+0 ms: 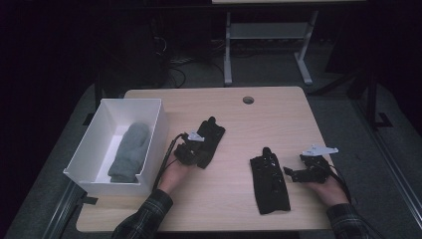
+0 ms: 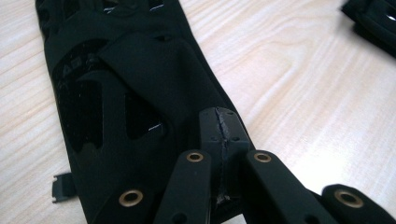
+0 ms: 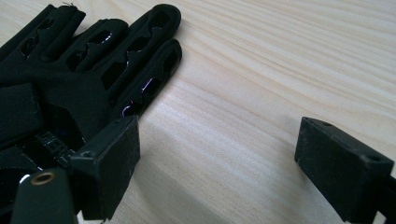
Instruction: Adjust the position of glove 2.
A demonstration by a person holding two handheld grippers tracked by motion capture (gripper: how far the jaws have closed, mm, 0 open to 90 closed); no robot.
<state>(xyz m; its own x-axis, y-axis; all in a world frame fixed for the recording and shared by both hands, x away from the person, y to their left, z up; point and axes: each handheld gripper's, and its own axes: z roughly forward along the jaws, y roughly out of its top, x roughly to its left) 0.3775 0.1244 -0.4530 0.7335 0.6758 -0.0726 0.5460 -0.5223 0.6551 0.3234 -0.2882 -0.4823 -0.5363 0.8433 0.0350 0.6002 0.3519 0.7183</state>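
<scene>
Two black gloves lie on the wooden table. My left gripper (image 1: pixel 198 152) is shut, its pads pinched together on the near edge of the left black glove (image 1: pixel 211 133), close to the cuff; the left gripper view shows the closed pads (image 2: pixel 222 133) on that glove (image 2: pixel 130 84). The right black glove (image 1: pixel 268 181) lies flat with its fingers pointing away. My right gripper (image 1: pixel 294 174) rests open just to its right. In the right gripper view the jaws (image 3: pixel 219 154) stand wide over bare wood, the left pad (image 3: pixel 112 163) beside the glove's fingers (image 3: pixel 70 74).
A white open box (image 1: pixel 149 164) stands at the table's left edge with a grey mitten (image 1: pixel 128 152) lying inside. A round cable hole (image 1: pixel 248 99) sits near the table's far edge (image 1: pixel 214 92). Another table's legs stand behind on the dark floor.
</scene>
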